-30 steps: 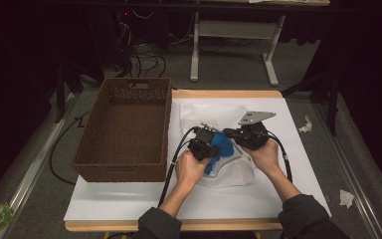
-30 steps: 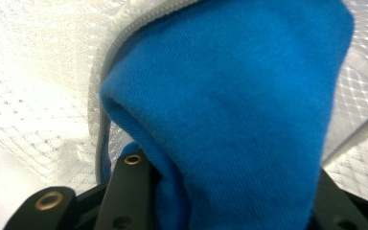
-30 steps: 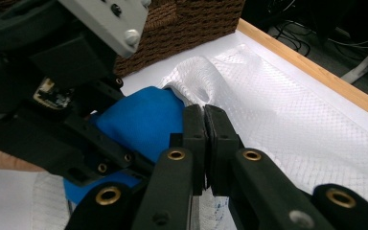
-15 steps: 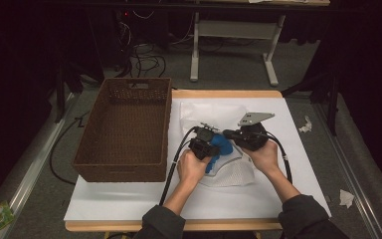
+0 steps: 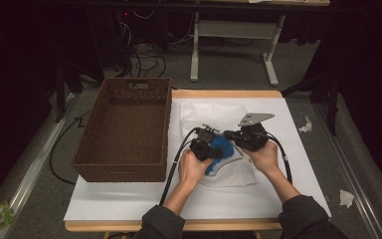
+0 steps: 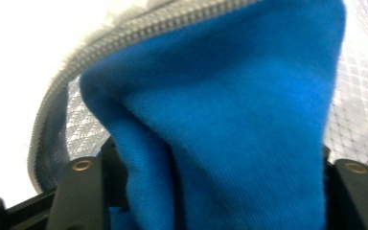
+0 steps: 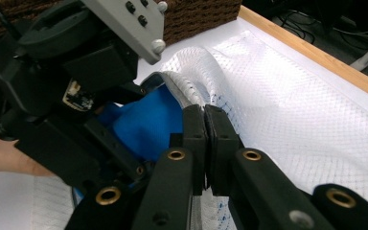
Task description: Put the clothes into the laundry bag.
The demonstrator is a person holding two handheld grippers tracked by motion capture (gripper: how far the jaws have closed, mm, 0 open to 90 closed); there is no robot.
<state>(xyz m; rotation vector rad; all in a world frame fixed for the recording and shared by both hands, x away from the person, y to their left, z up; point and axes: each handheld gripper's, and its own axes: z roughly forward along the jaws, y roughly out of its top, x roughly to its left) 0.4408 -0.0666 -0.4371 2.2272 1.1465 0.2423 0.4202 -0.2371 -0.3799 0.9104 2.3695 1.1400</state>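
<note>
Left gripper (image 5: 210, 148): jaws have just been opening, parted either side of the blue cloth (image 6: 230, 124), which lies between them at the zipped mouth of the white mesh bag (image 5: 231, 172) — likely a release after stuffing.

Right gripper (image 7: 205, 139): clamped tight on the bag's rim (holding the mouth up).

Against the earlier frames, both hands sit almost unchanged.

Wicker basket (image 5: 124, 129): stands left of the bag, nothing in it.

Right tongs (image 7: 205, 143) clamped on mesh bag (image 7: 287, 105)
</note>
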